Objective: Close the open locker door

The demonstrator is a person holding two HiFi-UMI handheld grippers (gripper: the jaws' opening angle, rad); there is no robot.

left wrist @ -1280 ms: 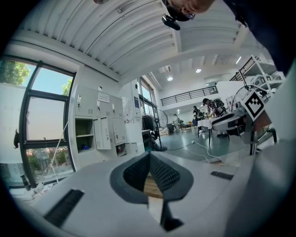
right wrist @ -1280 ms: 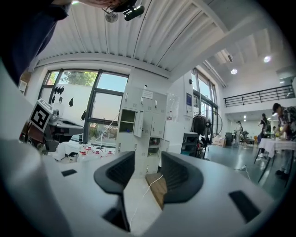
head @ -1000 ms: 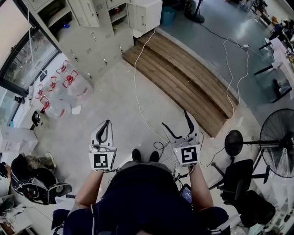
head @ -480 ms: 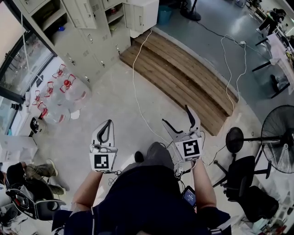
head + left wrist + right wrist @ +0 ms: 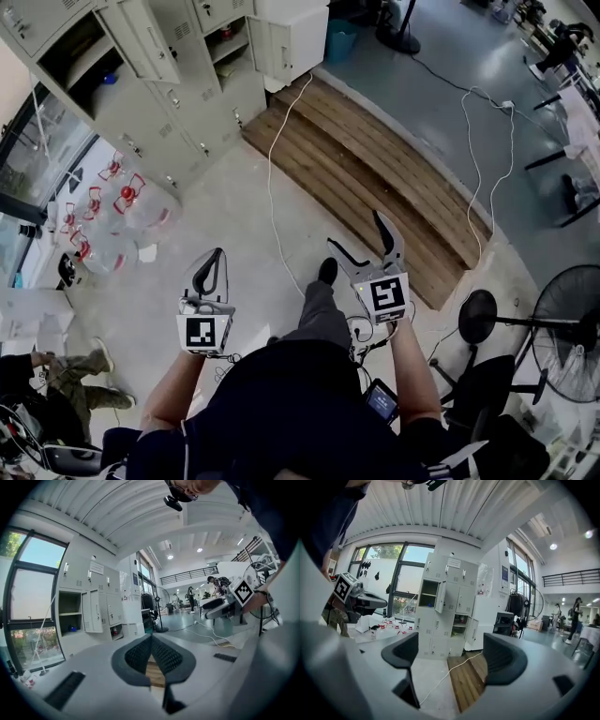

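Note:
The grey locker bank (image 5: pixel 178 89) stands at the top left of the head view, a few steps away. An upper door (image 5: pixel 141 42) stands open beside an empty shelf, and a lower door (image 5: pixel 267 42) further right is open too. In the right gripper view the lockers (image 5: pixel 450 620) are straight ahead, with the open upper door (image 5: pixel 440 597) and the open lower door (image 5: pixel 471 631). My right gripper (image 5: pixel 354 232) is open and holds nothing, far from the lockers. My left gripper (image 5: pixel 217 255) is shut and empty, its tips meeting (image 5: pixel 151 637).
A wooden platform (image 5: pixel 375 178) lies ahead on the right, with a white cable (image 5: pixel 272 178) running across the floor to the lockers. Water bottles (image 5: pixel 117 202) stand at the left by the window. A floor fan (image 5: pixel 562 323) and a chair are at the right.
The person has stepped forward, one foot now ahead, and the lockers sit nearer and larger in the head view. Both grippers keep their places in front of the body.

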